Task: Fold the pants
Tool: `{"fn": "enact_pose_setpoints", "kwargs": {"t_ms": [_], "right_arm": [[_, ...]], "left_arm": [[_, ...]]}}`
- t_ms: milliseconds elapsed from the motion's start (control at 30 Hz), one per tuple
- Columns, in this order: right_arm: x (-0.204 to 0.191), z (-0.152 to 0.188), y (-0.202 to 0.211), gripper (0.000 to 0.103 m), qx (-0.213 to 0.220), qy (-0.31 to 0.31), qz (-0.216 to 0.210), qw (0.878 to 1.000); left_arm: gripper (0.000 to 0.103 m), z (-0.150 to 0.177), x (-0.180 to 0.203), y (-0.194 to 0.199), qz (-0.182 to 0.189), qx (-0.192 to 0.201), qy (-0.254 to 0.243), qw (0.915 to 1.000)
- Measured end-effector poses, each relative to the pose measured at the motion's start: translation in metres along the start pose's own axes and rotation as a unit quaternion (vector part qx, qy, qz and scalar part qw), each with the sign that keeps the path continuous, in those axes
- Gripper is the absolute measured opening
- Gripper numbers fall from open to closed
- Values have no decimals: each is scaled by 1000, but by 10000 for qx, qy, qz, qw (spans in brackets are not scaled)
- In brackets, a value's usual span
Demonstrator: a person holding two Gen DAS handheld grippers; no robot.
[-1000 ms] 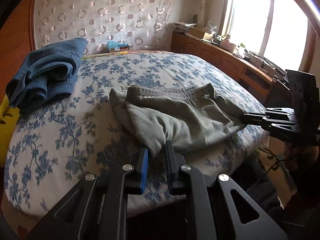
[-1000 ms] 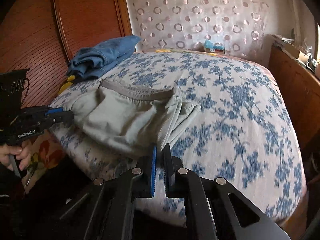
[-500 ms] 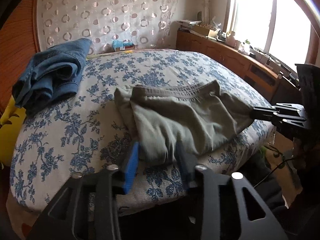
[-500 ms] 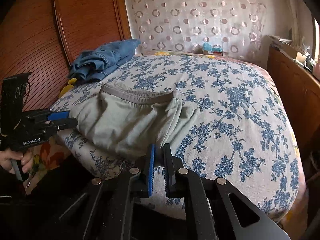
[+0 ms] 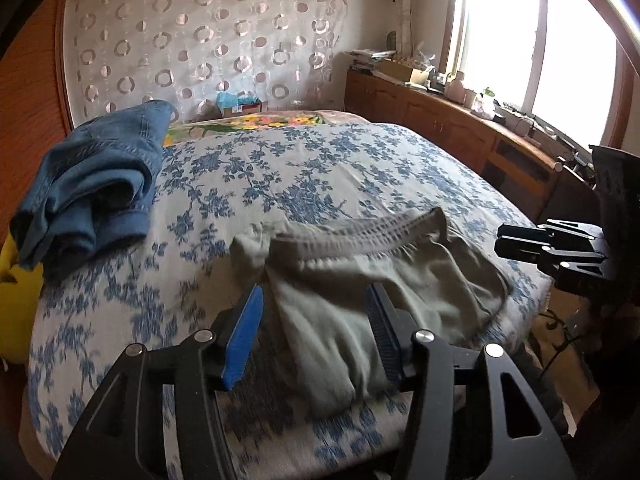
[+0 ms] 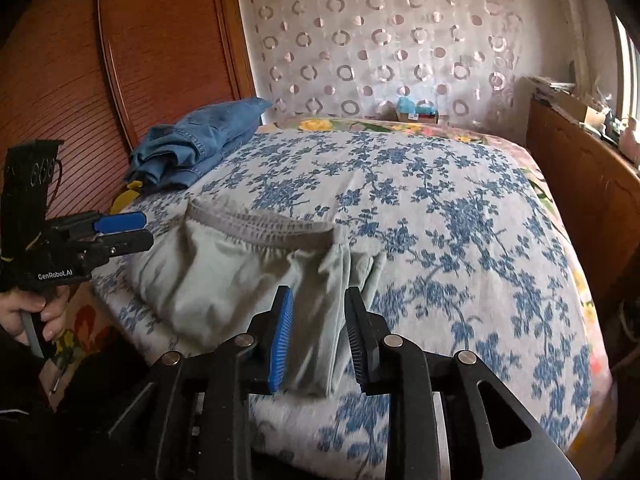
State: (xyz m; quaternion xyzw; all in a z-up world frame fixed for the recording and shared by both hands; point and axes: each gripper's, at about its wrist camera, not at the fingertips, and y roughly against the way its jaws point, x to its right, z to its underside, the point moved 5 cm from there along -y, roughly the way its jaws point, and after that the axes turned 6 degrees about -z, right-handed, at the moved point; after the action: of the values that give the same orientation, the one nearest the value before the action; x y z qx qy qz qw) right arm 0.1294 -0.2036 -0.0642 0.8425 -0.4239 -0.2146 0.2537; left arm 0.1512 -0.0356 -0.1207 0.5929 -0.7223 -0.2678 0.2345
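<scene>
Both tools, left tool (image 5: 316, 336) and right tool (image 6: 318, 336), have just been opening, released; the grey pants (image 5: 380, 280) at the bed's (image 5: 320, 168) near edge could slide off, their weight overhanging

Bed (image 5: 360, 168) with a white cover printed in blue flowers, a strip of bright floral fabric (image 5: 248, 123) showing at its far end. Bundle of blue denim (image 5: 92, 184) heaped near the far left corner of the bed, with a yellow item (image 5: 16, 300) partly under it at the edge beside a reddish wooden panel (image 6: 160, 40). Curtain (image 5: 208, 40) patterned with rings behind the bed, a small box (image 5: 240, 106) at its foot; low wooden cabinet (image 5: 460, 128) cluttered on top under a bright window (image 5: 560, 40).
</scene>
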Motion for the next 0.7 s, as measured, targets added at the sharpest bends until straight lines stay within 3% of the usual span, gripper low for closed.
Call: {"fn": "enact_pose_setpoints", "kwargs": {"t_ms": [600,633,667,700], "right_arm": [[12,-36,-87,28,-599,176,27,9980],[11,-37,-87,27,-573,182,-11,9982],[11,-39,-86,8,-483,204,-62,9986],[11,-40,-83,6,-387,237,-60,9990]], "left_arm": [[54,-16,-10,-56,233,-361,-188,9989],[51,-16,-9,-56,266,-369,-207,9988],[43,-16,-7,-57,312,-379,-255,9985],[38,-17,-6,-56,306,-349,-296,9985]]}}
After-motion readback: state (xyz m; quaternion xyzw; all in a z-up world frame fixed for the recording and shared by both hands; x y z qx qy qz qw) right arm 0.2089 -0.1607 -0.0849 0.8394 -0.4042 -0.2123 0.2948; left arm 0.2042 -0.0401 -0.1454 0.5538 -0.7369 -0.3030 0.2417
